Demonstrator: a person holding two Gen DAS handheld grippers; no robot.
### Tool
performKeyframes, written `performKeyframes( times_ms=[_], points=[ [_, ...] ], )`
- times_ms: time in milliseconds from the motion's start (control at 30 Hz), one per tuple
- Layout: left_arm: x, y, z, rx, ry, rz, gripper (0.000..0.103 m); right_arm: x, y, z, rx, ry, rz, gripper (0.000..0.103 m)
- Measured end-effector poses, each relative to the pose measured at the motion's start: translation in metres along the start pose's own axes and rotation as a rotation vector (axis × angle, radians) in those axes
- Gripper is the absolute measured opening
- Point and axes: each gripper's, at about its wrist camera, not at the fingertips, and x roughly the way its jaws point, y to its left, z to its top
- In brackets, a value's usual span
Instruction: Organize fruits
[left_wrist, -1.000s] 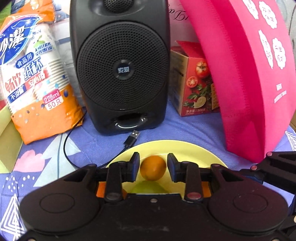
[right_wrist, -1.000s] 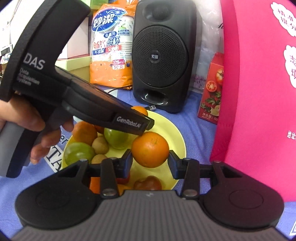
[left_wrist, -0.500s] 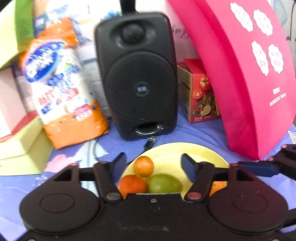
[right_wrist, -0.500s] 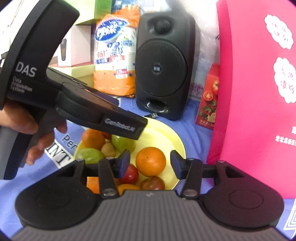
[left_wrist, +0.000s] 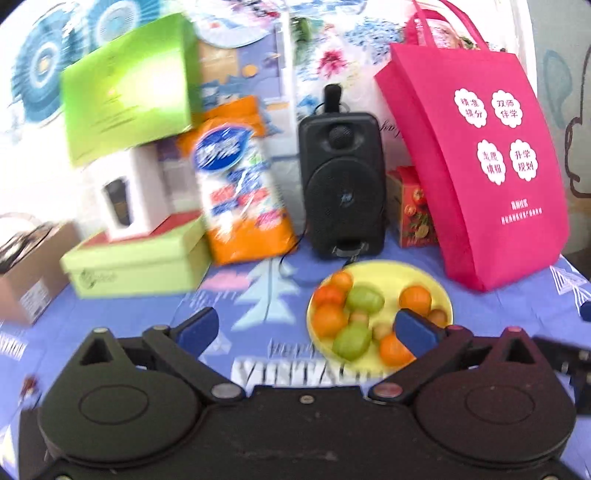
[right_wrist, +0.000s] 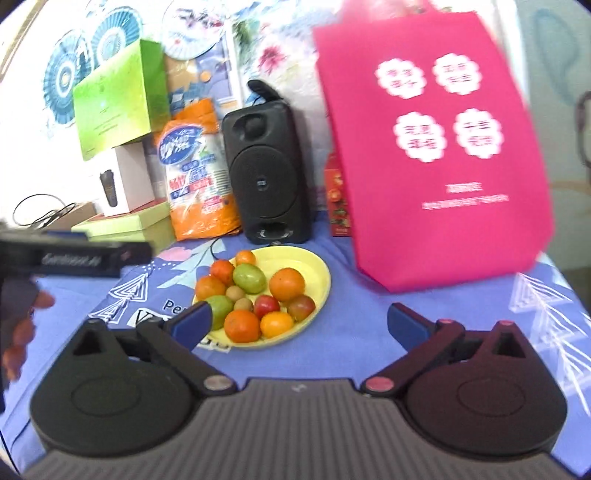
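Note:
A yellow plate (left_wrist: 391, 268) (right_wrist: 318, 266) on the blue printed cloth holds several fruits: oranges, green fruits, small brown ones and tomatoes. A large orange (right_wrist: 287, 283) lies on its right side and a small orange (right_wrist: 245, 257) at its back edge. My left gripper (left_wrist: 306, 326) hangs back from the plate, its jaws opening wide with nothing between them. My right gripper (right_wrist: 301, 321) is also drawn back in front of the plate, jaws opening and empty. The left tool's black body (right_wrist: 70, 256) and a person's hand (right_wrist: 22, 325) show at the left edge.
Behind the plate stand a black speaker (left_wrist: 341, 184) with a cable, a pink bag (left_wrist: 491, 173), an orange pack of paper cups (left_wrist: 240, 192), a red carton (left_wrist: 415, 210) and green boxes (left_wrist: 140, 264). Blue cloth lies bare left of the plate.
Both grippers let go of their oranges, which now lie on the plate. Both jaws spread wide, and both tools pulled back and up, so the whole plate shows.

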Motion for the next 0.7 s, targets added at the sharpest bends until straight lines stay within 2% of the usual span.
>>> performKeyframes(
  times_ms=[67,300,500,600,700],
  points=[
    [-0.02,0.004,-0.013,-0.042,0.003,0.019,0.103,-0.017,0.008,-0.003,-0.01,0.017,-0.053,0.103],
    [-0.092,0.017,-0.061,-0.137,0.009,0.079,0.103,-0.069,0.038,-0.028,-0.081,-0.011,-0.244,0.103],
    [-0.136,0.021,-0.091,-0.149,-0.007,0.09,0.103,-0.078,0.049,-0.058,-0.121,0.045,-0.292,0.103],
    [-0.153,0.015,-0.095,-0.108,-0.044,0.126,0.103,-0.082,0.052,-0.066,-0.129,0.047,-0.306,0.103],
    [-0.166,0.008,-0.093,-0.091,-0.072,0.107,0.103,-0.088,0.054,-0.068,-0.132,0.032,-0.307,0.103]
  ],
)
